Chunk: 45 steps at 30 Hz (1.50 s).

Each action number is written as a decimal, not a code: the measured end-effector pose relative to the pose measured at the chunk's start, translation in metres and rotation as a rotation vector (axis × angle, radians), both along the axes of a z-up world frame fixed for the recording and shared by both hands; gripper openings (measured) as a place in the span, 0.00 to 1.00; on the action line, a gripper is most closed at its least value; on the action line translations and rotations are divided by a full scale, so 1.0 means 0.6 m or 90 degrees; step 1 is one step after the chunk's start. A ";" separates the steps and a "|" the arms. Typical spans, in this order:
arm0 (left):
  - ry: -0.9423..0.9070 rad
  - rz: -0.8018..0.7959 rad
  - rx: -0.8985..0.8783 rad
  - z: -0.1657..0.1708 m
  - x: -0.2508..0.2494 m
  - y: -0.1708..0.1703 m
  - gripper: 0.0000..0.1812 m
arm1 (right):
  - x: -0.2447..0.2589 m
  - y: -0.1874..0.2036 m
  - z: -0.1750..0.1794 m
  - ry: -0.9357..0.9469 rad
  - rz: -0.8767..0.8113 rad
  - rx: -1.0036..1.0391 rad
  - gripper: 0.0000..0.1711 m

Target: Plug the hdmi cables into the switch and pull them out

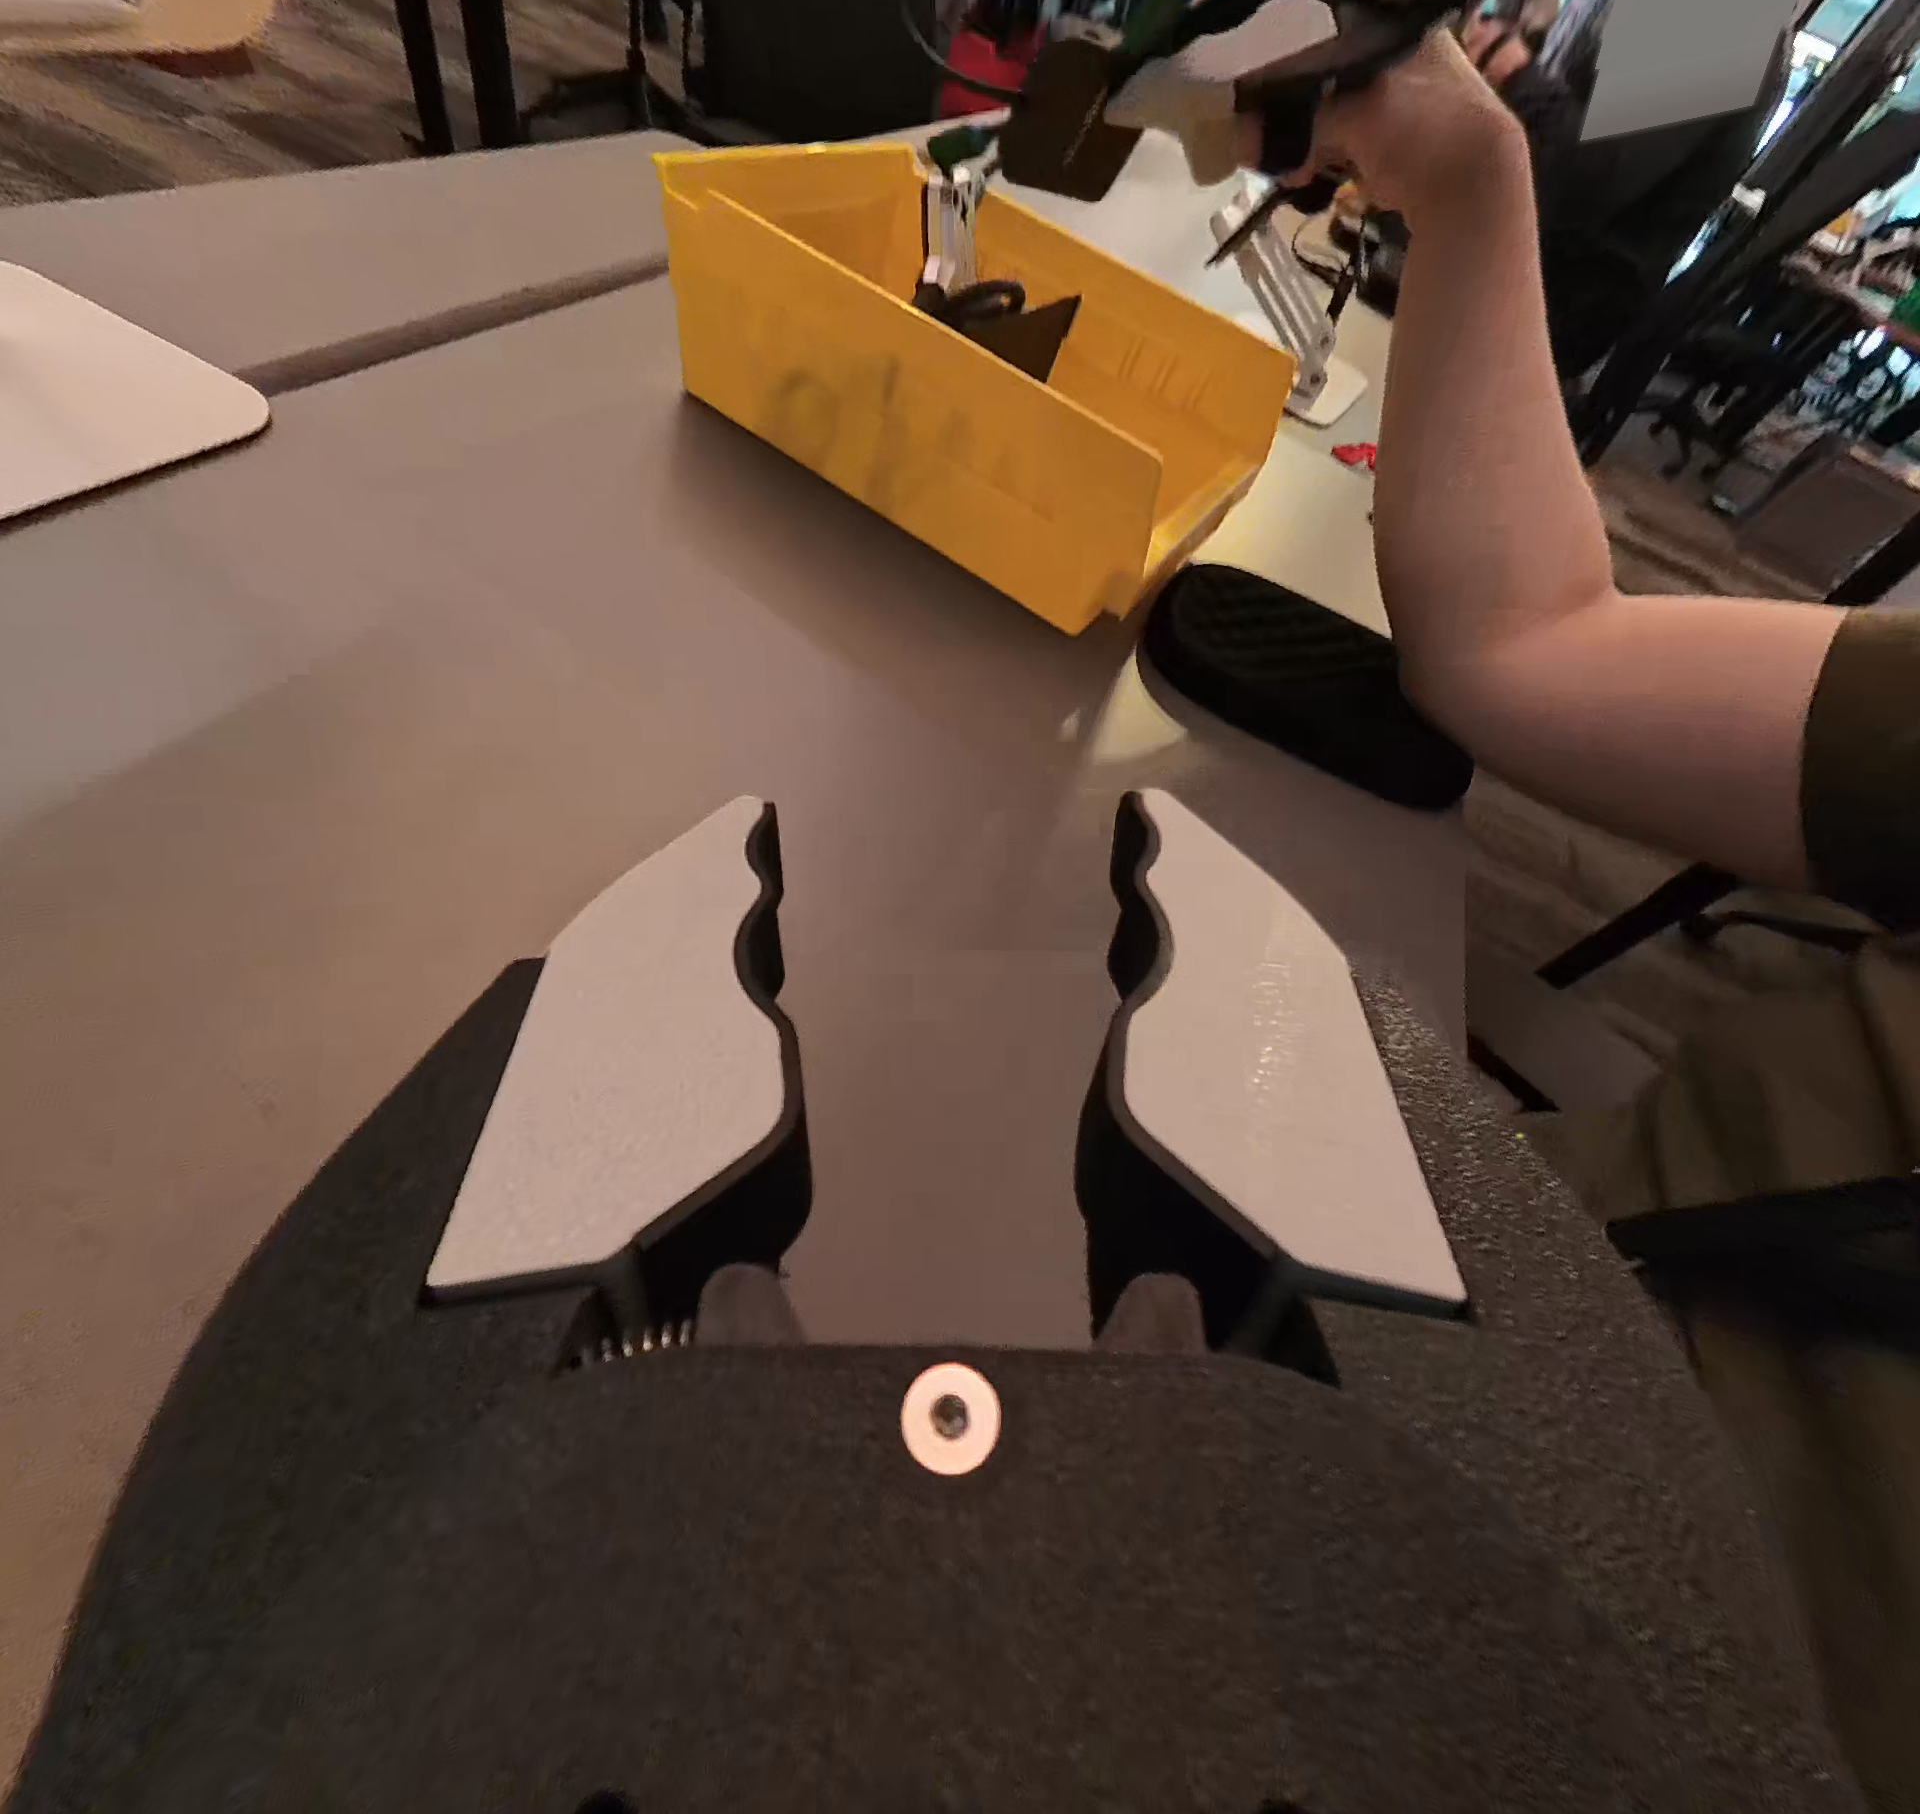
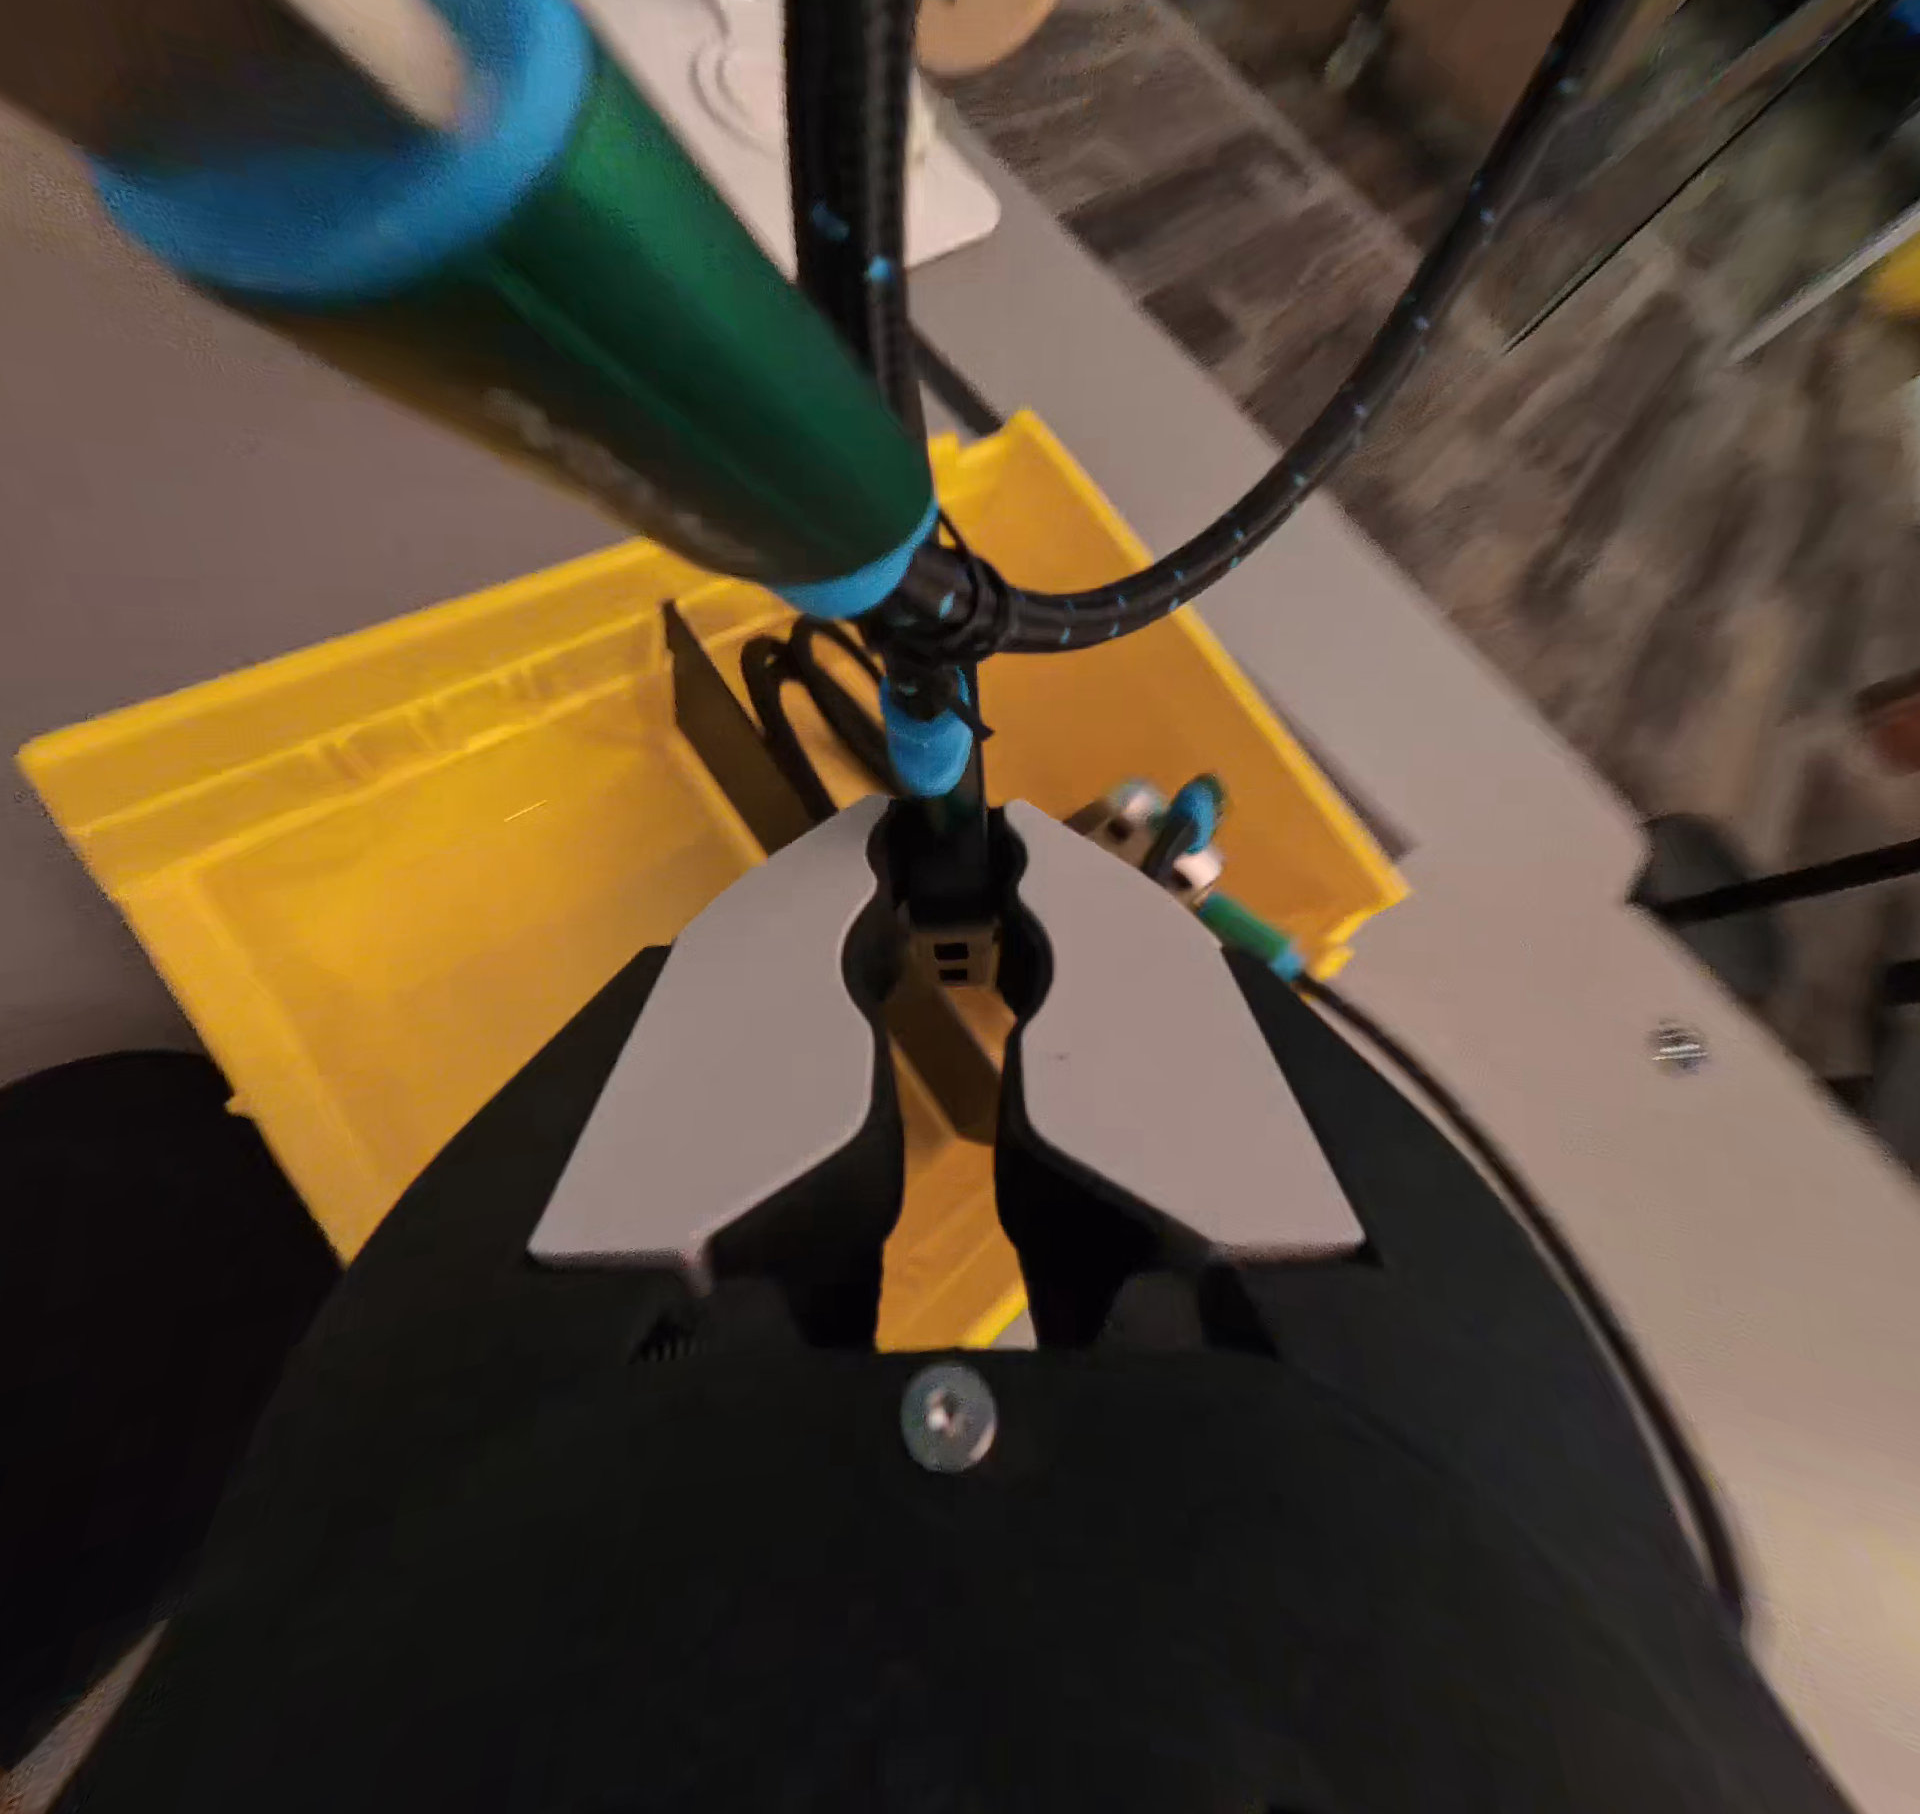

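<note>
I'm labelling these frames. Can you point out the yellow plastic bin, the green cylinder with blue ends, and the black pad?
Yellow plastic bin [image 1: 935,476]: left wrist view, near side wall.
Green cylinder with blue ends [image 2: 665,341]: right wrist view, mid-body.
Black pad [image 1: 1288,673]: left wrist view, top surface.

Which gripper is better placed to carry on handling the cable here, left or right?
Right. The right gripper is already shut on the HDMI plug, lifted over the yellow bin with the braided cable hanging. The left gripper is open, empty, low over the grey table.
</note>
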<state>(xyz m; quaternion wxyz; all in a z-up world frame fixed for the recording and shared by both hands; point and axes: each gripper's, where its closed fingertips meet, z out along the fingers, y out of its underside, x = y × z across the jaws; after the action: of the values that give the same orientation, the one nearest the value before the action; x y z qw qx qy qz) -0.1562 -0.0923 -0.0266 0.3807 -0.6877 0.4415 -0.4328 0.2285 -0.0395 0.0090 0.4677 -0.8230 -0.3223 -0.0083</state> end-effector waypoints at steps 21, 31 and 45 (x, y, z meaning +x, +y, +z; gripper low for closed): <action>0.026 0.004 -0.013 -0.018 -0.006 -0.003 0.32 | 0.066 0.031 -0.029 0.107 -0.122 -0.035 0.20; -0.123 0.124 0.017 0.069 -0.111 -0.004 0.27 | 0.071 0.006 0.037 0.017 -0.160 0.060 0.22; -0.073 0.140 0.004 0.018 -0.131 -0.030 0.27 | -0.028 0.121 0.012 -0.019 -0.068 0.095 0.09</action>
<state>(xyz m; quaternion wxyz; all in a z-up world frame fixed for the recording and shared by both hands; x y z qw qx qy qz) -0.2350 -0.1103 -0.0157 0.4528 -0.7047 0.3422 -0.4257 0.2116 0.0331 0.0163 0.5219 -0.8016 -0.2831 -0.0697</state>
